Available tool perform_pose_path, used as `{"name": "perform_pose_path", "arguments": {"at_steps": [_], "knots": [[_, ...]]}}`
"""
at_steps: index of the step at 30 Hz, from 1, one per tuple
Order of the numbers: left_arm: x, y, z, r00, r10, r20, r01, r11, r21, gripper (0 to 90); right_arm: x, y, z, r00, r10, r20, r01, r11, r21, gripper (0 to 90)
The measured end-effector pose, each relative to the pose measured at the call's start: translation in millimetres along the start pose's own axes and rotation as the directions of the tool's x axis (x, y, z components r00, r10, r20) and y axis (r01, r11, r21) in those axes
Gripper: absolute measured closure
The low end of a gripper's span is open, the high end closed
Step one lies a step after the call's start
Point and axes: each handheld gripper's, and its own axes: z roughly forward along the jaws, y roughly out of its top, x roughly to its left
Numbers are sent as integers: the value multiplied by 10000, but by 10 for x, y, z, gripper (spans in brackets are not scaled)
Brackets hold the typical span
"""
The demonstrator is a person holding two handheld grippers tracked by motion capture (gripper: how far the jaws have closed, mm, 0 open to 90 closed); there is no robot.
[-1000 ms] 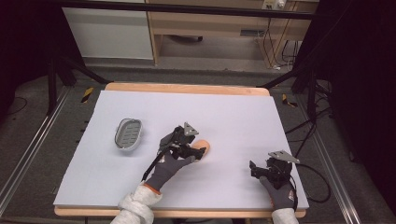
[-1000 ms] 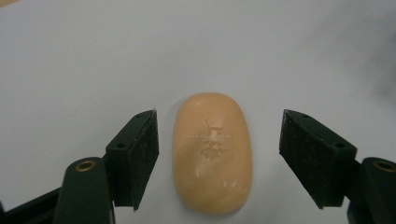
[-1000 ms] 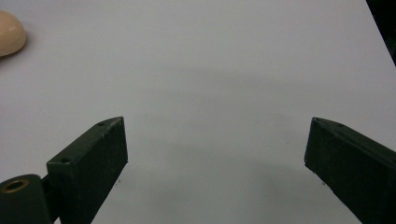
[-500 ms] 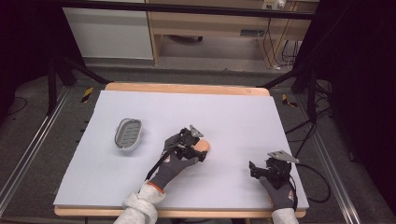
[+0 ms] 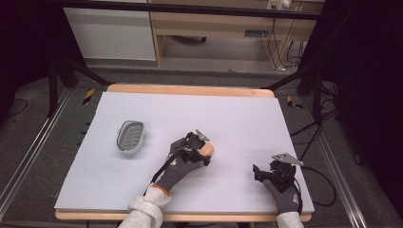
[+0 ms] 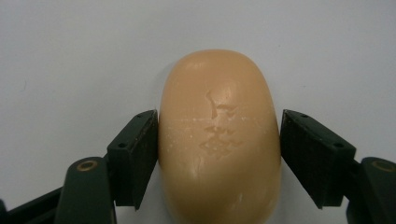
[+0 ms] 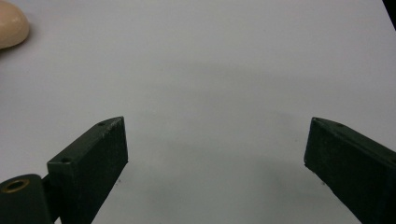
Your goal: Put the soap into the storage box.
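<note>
bench (image 5: 142, 190): pale sheet fills mid-frame | soap dish (image 5: 130, 135): left of centre, empty | left hand-held gripper (image 5: 205, 151): centre, jaws against soap bar (image 6: 219, 135) flanks, grasping it | right hand-held gripper (image 5: 261, 173): lower right, spread wide | soap: likely light, stiff, slippery; best pinched across middle

The high view looks forward and down from above the person's side of the bench (image 5: 237, 114), far enough back to take in its whole top. The left gripper view rides on the left hand-held gripper (image 6: 217, 154), looks along its jaws and sits very close to the soap bar (image 6: 219, 140) between them. The right gripper view looks along the right hand-held gripper (image 7: 215, 158) over bare bench, catching the same soap bar (image 7: 11, 25) far off to its upper left.
</note>
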Motion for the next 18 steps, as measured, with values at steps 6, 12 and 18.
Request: {"name": "perform_pose_path", "arguments": {"at_steps": [6,12,18], "knots": [[11,1,58,9999,-100,-23,100,9999,83,294,0,0,3,10000,6,-3,-6,10000,25,64],[21,10,62,9999,-131,24,131,9998,119,307,6,0,6,10000,31,-22,-30,10000,60,64],[16,22,62,9998,-196,-42,197,9997,167,314,3,1,6,10000,23,-25,-23,10000,55,64]]}}
